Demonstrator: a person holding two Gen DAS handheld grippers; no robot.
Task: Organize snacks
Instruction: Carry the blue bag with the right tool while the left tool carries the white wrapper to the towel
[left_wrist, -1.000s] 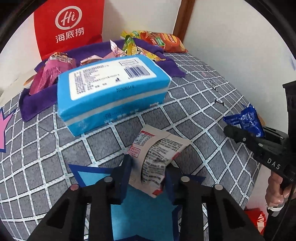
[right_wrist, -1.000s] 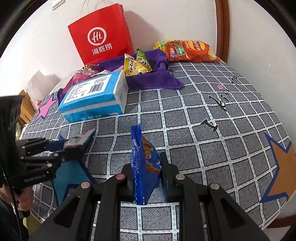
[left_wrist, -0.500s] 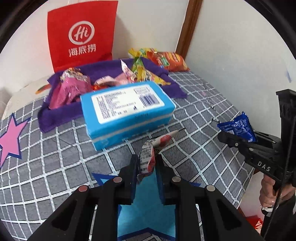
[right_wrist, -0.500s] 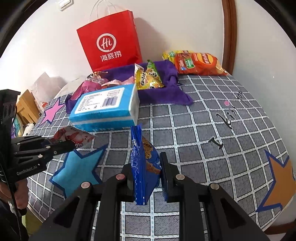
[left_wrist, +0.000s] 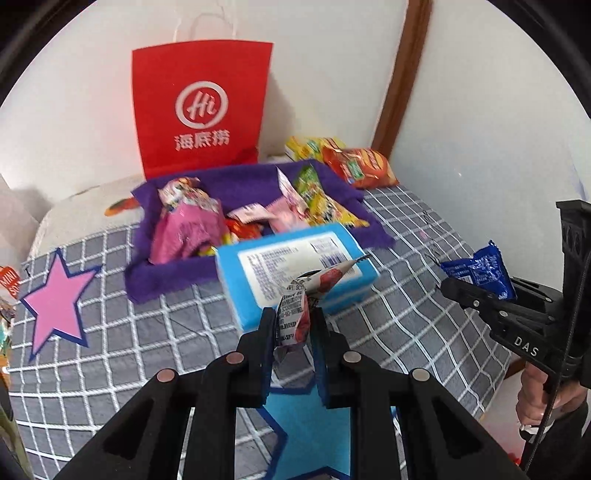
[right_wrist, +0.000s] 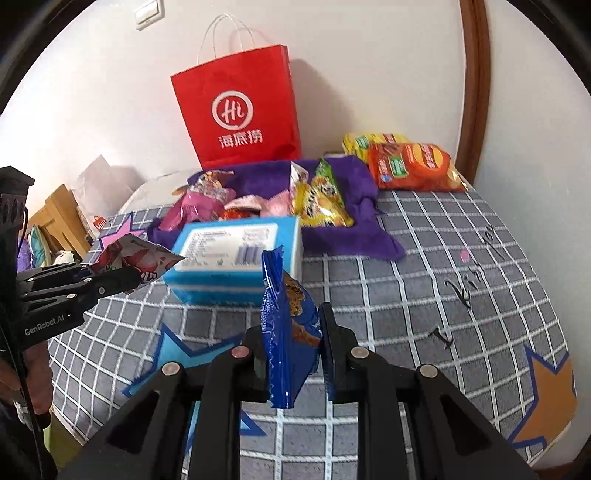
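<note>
At the bottom centre of the left wrist view, the left gripper (left_wrist: 293, 328) is clamped on a crumpled red-and-white snack packet (left_wrist: 300, 309), which sticks up between its black fingers and clear of the bed. At the bottom centre of the right wrist view, the right gripper (right_wrist: 291, 347) is pinched on a blue snack packet (right_wrist: 290, 332) standing on edge between its pads. Each tool shows in the other's view: the right one at the right edge of the left view, the left one at the left edge of the right view. Below both lies a grey checked bedcover (right_wrist: 406, 295) printed with a light blue star (left_wrist: 314, 428), a pink star (left_wrist: 55, 302) at mid left and an orange star (right_wrist: 546, 391) at lower right. Just beyond the grippers, in mid frame, a blue tissue pack (right_wrist: 236, 254) lies on the cover. Behind it a purple cloth tray (left_wrist: 177, 280) holds pink, yellow and green snack bags. An orange chip bag (right_wrist: 413, 168) lies to the tray's right, near the wall. Farthest back, a red paper bag (right_wrist: 240, 110) with white handles stands against the white wall in the upper middle.
</note>
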